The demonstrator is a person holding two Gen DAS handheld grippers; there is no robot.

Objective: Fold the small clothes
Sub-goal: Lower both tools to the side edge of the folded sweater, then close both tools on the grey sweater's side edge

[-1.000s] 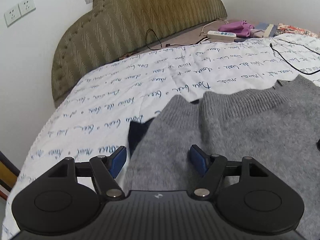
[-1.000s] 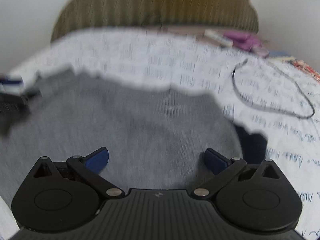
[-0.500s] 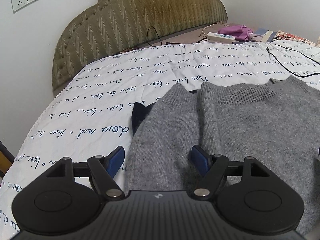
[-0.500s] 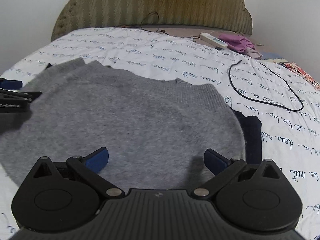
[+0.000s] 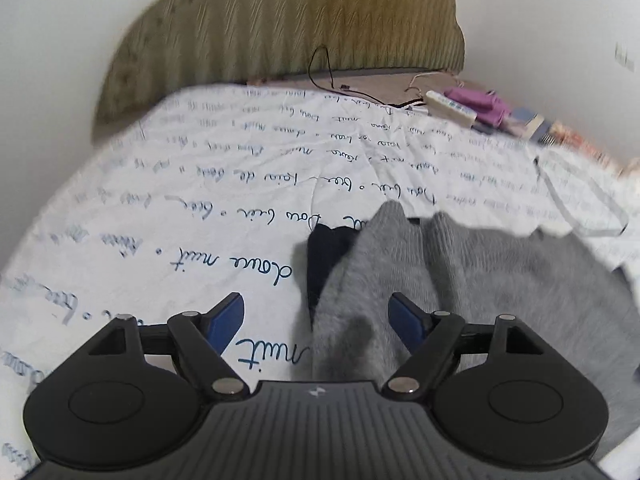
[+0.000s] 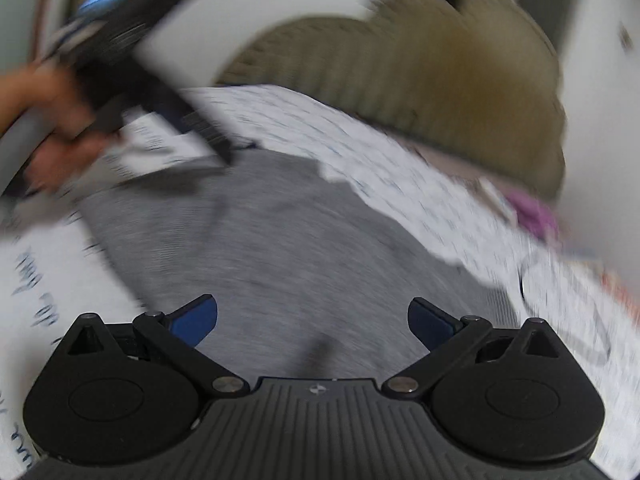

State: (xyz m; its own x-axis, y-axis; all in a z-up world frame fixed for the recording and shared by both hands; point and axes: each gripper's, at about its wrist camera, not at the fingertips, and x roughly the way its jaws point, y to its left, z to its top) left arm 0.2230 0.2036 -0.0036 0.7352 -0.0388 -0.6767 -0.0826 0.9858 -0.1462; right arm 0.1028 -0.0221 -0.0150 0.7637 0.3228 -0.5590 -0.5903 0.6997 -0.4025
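Note:
A grey knit sweater [image 5: 480, 280] lies folded on the white bed sheet [image 5: 200, 200]. A dark navy cloth [image 5: 324, 256] peeks out from under its left edge. My left gripper [image 5: 316, 316] is open and empty, over the sweater's left edge, one finger above the sheet and one above the knit. In the blurred right wrist view the sweater [image 6: 280, 248] fills the middle. My right gripper [image 6: 312, 316] is open and empty above it. The left gripper and the hand that holds it [image 6: 132, 92] show at the upper left.
An olive padded headboard [image 5: 288, 28] stands at the far end of the bed. A white remote [image 5: 452, 108], purple cloth [image 5: 480, 104] and a black cable [image 5: 328, 68] lie near it. A cable loop [image 5: 584, 216] lies on the sheet at the right.
Both grippers have moved; both views are now blurred. The left gripper has shifted left, more over the sheet. The right view has swung left and now shows the left gripper and hand.

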